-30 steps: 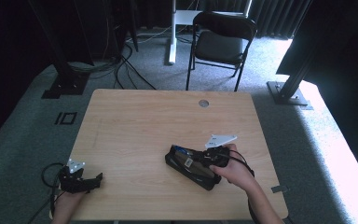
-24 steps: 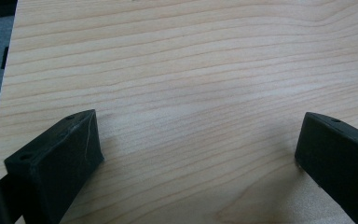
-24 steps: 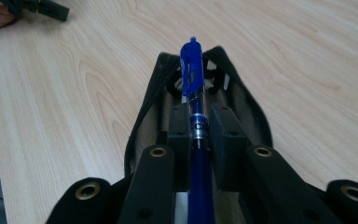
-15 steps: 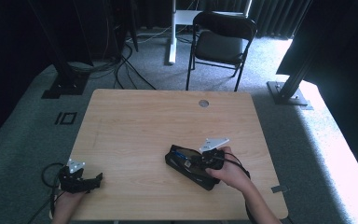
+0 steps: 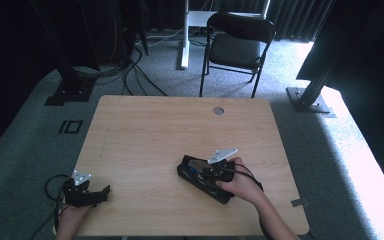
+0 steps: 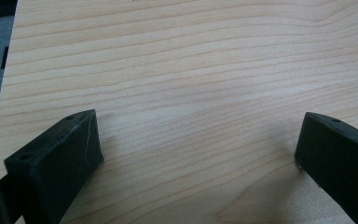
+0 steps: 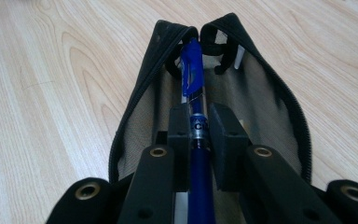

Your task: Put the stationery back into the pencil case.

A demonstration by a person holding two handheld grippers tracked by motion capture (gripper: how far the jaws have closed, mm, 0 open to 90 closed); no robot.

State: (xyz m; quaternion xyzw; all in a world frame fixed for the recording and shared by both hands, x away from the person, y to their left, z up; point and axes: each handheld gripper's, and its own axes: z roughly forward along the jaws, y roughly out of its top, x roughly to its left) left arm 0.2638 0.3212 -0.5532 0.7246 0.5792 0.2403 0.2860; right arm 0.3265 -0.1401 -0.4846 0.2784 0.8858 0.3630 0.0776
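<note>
So the black pencil case (image 7: 261,88) is unzipped and gaping open, lying on the wooden table (image 5: 145,130) at about 5 o'clock from the table's centre. Inside there's a blue pen (image 7: 193,93), clip end pointing at the far end of the case near the zipper. The pen has a bright blue cap and clip and a darker barrel with a label band. The right gripper (image 7: 196,128) is clamped on the pen, down inside the case. The left gripper (image 6: 196,154) sits at 7 o'clock, jaws wide apart over bare wood.
</note>
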